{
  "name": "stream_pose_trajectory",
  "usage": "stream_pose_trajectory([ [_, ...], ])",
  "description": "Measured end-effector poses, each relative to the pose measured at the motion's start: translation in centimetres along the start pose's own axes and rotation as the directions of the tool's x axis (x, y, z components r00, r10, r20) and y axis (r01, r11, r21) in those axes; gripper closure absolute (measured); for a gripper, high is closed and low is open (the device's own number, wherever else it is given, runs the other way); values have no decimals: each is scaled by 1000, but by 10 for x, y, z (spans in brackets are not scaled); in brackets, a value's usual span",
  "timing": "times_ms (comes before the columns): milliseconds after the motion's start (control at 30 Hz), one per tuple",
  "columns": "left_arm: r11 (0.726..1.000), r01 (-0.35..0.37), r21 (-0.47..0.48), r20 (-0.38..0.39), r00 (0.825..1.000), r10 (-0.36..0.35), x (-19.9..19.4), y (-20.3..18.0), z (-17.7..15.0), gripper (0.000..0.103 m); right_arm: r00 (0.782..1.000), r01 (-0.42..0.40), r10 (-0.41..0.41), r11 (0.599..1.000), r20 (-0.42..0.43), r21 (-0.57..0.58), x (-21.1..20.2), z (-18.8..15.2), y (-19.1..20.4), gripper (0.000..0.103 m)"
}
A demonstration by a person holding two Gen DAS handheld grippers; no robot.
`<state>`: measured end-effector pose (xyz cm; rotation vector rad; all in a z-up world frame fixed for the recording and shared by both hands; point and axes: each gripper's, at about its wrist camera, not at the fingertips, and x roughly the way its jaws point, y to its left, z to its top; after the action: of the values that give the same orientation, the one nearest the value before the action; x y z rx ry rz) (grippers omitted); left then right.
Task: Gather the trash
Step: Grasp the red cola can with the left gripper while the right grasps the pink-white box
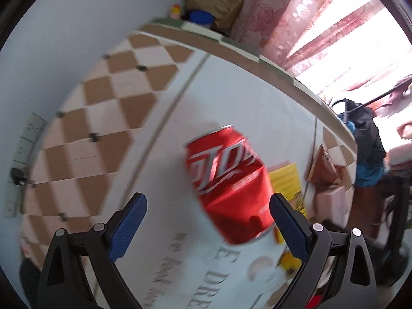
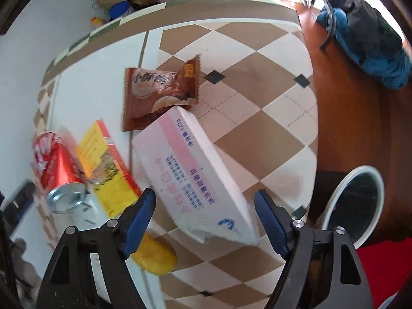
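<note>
A dented red soda can [image 1: 229, 180] lies on the table between the fingers of my open left gripper [image 1: 208, 221], close to the right finger; I cannot tell if it touches. The can also shows in the right wrist view [image 2: 58, 170]. My right gripper [image 2: 204, 221] is open around the near end of a white and pink carton [image 2: 195, 177], not touching it. A yellow and red packet [image 2: 108, 170] lies beside the can. A brown snack wrapper [image 2: 159, 95] lies farther back. A yellow lump [image 2: 155, 257] sits by my right gripper's left finger.
The table [image 2: 257, 118] has a brown and cream checked cloth. A white-rimmed bin [image 2: 360, 206] stands on the floor past the table's right edge. A blue and black bag [image 2: 365, 38] lies on the floor. A brown paper bag [image 1: 216, 2] stands behind the table.
</note>
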<state>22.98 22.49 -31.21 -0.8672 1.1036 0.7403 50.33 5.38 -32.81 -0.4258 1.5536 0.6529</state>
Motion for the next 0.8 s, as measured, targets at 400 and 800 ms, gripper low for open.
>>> stream_pose_trajectory([
  [400, 998, 29, 48, -55, 998, -26, 42, -27, 10, 63, 991, 96, -90, 993, 95, -63, 9, 4, 54, 41],
  [800, 874, -245, 420, 107, 970, 220, 24, -44, -14, 63, 999, -3, 1, 999, 54, 47, 7, -29, 48, 38],
])
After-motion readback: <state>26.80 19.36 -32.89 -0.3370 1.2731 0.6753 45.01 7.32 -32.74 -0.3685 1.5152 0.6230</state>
